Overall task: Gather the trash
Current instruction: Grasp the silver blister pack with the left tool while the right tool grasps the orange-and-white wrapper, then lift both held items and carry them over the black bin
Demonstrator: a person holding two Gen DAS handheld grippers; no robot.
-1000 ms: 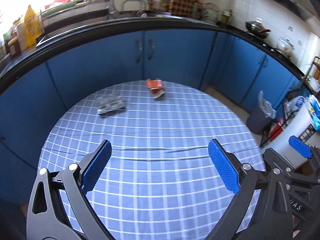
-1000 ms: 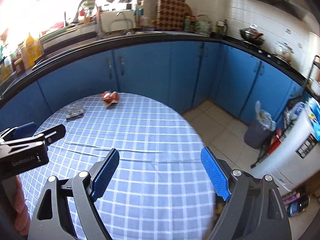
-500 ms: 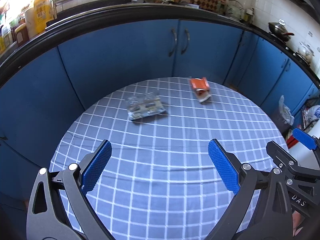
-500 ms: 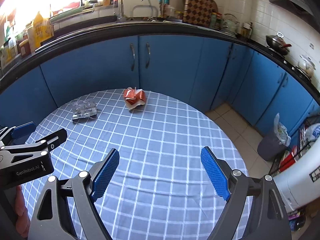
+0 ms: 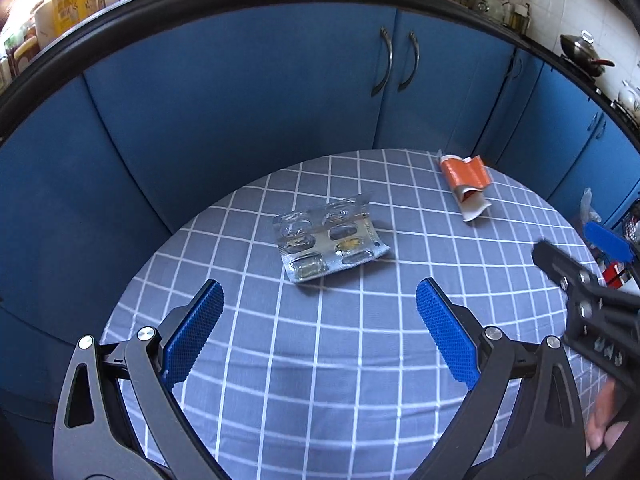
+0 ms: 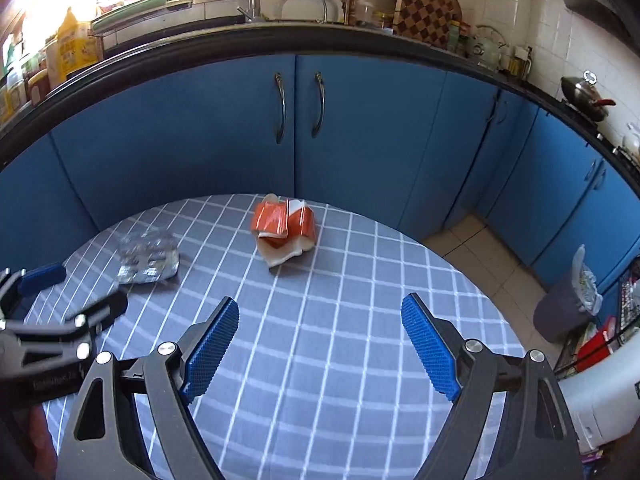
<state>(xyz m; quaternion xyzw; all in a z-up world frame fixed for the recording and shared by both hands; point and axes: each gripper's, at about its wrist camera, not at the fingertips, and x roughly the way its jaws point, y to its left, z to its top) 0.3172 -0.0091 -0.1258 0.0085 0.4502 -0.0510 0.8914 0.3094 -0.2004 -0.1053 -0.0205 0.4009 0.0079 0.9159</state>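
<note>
Both grippers have come forward over the table point(image 5: 360, 380) since a second ago, so the trash near its far edge now looms larger. The left gripper point(image 5: 320, 320) hangs with its blue-padded fingers point(image 5: 196, 332) spread wide and empty, above the checked cloth, the silver blister pack point(image 5: 328, 240) lying flat just ahead of them, apart from both pads. The right gripper point(image 6: 320, 340) likewise has its fingers point(image 6: 428, 352) spread, nothing between them, and points toward the crumpled orange wrapper point(image 6: 286, 228), which sits close to the table's far edge, right of the blister pack. Beyond the table stand blue cabinets point(image 6: 360, 132), and a grey bin point(image 6: 560, 312) is on the floor off the table's right side.
</note>
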